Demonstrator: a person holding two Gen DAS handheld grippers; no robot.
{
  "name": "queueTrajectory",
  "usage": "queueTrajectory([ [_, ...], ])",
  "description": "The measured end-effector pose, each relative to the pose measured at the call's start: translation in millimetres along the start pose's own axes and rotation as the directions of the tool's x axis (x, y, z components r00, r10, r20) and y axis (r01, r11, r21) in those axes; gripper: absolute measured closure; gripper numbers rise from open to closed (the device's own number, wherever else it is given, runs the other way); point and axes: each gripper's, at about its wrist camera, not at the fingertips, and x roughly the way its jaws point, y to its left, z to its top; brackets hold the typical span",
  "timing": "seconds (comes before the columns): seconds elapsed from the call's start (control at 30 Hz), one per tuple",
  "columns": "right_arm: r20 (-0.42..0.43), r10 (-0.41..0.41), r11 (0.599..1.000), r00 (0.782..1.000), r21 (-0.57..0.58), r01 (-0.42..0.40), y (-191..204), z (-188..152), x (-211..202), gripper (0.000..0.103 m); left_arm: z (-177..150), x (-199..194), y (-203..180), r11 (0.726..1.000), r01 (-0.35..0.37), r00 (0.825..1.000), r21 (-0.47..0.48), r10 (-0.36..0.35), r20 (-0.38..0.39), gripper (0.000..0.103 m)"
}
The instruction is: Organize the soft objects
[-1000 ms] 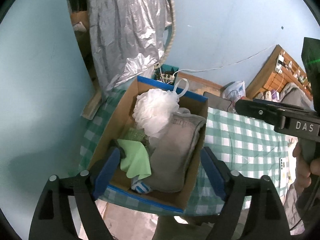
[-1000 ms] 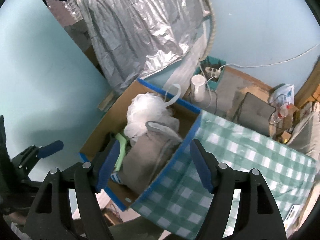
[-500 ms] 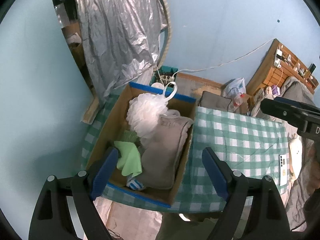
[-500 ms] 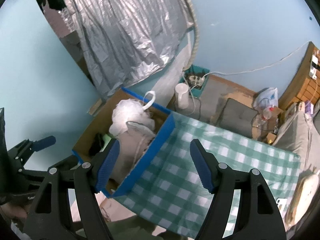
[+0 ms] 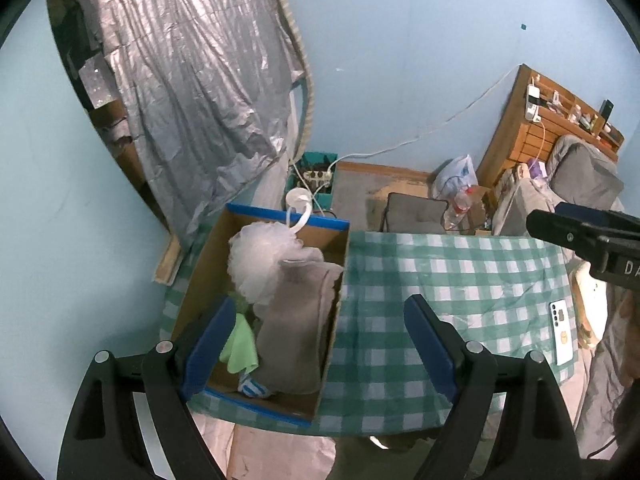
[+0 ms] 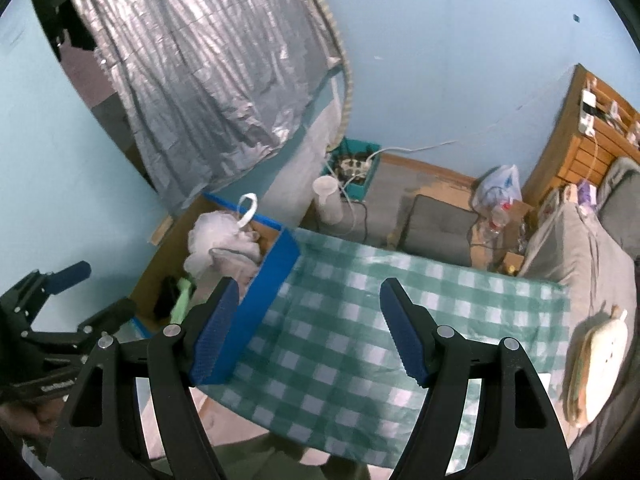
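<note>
At the left end of the checked table, the open cardboard box with blue edges (image 5: pixel 280 216) held all the soft objects that could be seen. A white mesh bath sponge with a white loop (image 5: pixel 264 260) lay at the far side of the box. A folded grey towel (image 5: pixel 300 328) stood along the right wall of the box and touched the sponge. A light green cloth (image 5: pixel 240 344) was squeezed to the left of the towel, and a small blue-and-white striped piece (image 5: pixel 252 386) showed at the near end.

The green-and-white checked tablecloth (image 5: pixel 460 288) to the right of the box carried no soft object, only a white phone (image 5: pixel 562 332) near its right edge. So the sorting seemed finished, or nearly so. A cream plush cushion (image 6: pixel 596 356) lay on the grey sofa (image 6: pixel 580 260) beyond the right edge of the table; whether it belonged to the task, I could not tell.

The left gripper (image 5: pixel 316 344) hung above the near part of the box with its jaws wide apart and nothing between them. The right gripper (image 6: pixel 308 328) hung over the tablecloth beside the box, and its jaws were also apart and empty.
</note>
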Motion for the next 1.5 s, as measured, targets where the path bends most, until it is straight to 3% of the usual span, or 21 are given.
queueTrajectory([
  [0.6,0.008,-0.026,0.999,1.000,0.030,0.026,-22.7,-6.9,-15.8,0.031,10.5,-2.1,-30.9,0.999,0.020,1.000,0.033,-0.020,0.008,0.016],
  [1.5,-0.001,-0.006,1.000,1.000,0.022,0.006,-16.3,-7.4,-12.6,0.030,9.4,5.4,-26.0,1.000,0.010,1.000,0.011,-0.009,-0.015,0.016],
])
